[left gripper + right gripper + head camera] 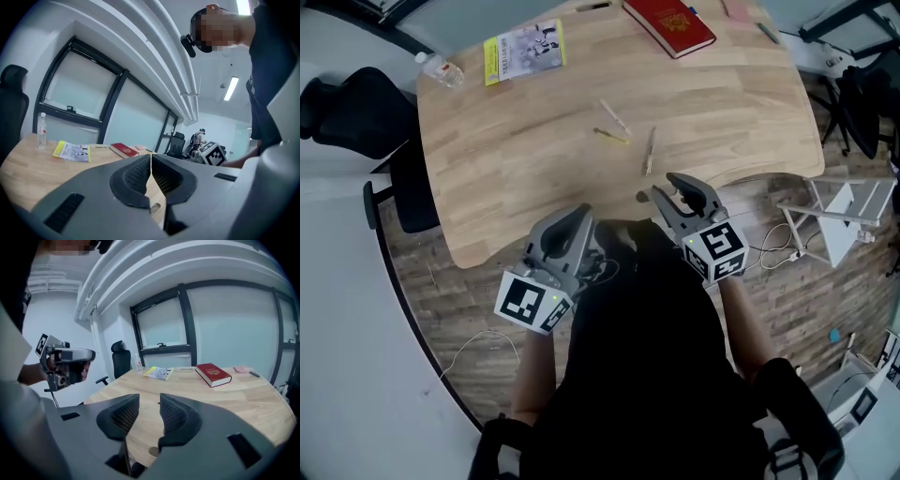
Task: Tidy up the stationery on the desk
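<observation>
Wooden tabletop [534, 159] carries three pens [650, 150], twelve o'clock of both tools. Left tool [578, 217] clenched, empty; right tool [673, 187] released.

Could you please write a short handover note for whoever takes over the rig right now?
Left tool: shut, empty, at the near edge of the light wooden desk. Right tool: open, empty, beside it. Pale pen, yellow pen and brownish pen lie loose mid-desk; red hardcover book and yellow-edged booklet at the far side. Done: nothing visibly gathered. Left: collect the pens, then likely square up the rest.
</observation>
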{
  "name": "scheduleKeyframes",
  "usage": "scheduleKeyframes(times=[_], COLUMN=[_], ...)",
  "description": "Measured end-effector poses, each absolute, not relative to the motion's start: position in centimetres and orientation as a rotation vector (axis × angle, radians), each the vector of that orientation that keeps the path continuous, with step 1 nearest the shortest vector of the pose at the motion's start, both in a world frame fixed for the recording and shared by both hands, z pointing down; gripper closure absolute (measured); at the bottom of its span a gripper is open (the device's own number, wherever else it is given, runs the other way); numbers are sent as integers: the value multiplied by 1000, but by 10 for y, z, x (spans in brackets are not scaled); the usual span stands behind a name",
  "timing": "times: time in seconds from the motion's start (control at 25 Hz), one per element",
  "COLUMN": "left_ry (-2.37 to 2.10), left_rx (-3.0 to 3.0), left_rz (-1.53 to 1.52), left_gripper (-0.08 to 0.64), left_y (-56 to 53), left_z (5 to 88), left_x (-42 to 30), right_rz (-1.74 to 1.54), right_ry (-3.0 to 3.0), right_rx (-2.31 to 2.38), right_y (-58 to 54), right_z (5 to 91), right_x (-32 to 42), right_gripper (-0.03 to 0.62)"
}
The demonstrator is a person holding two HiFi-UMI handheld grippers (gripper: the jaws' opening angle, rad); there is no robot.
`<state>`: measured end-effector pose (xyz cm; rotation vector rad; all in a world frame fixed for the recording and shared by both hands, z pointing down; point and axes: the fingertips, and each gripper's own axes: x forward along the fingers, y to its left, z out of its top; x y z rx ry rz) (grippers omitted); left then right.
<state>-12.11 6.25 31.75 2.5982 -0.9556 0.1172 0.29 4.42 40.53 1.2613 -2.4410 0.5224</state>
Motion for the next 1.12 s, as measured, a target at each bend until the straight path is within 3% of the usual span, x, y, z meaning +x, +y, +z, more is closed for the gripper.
scheduleKeyframes(times=[0.48, 0.84, 1.0, 1.12], left_ry=[-1133, -1204, -1175, -1141], left_rx=[2496, 2447, 2454, 2465], left_rz=[173, 191, 208, 202], left_gripper=[523, 523, 523, 523], left_y=[6, -7, -10, -13], left_z=[328, 332, 338, 338], left_x=[-83, -51, -49, -50], right_rz=[721, 905, 869, 856], right_ry=[-2058, -1895, -1814, -1782], right_rx=[1358, 1356, 1345, 1351], right_y=[-35, -53, -57, -57], right_z=[583, 649, 657, 658], right_x=[58, 53, 52, 52], right_gripper=[465, 456, 529, 537])
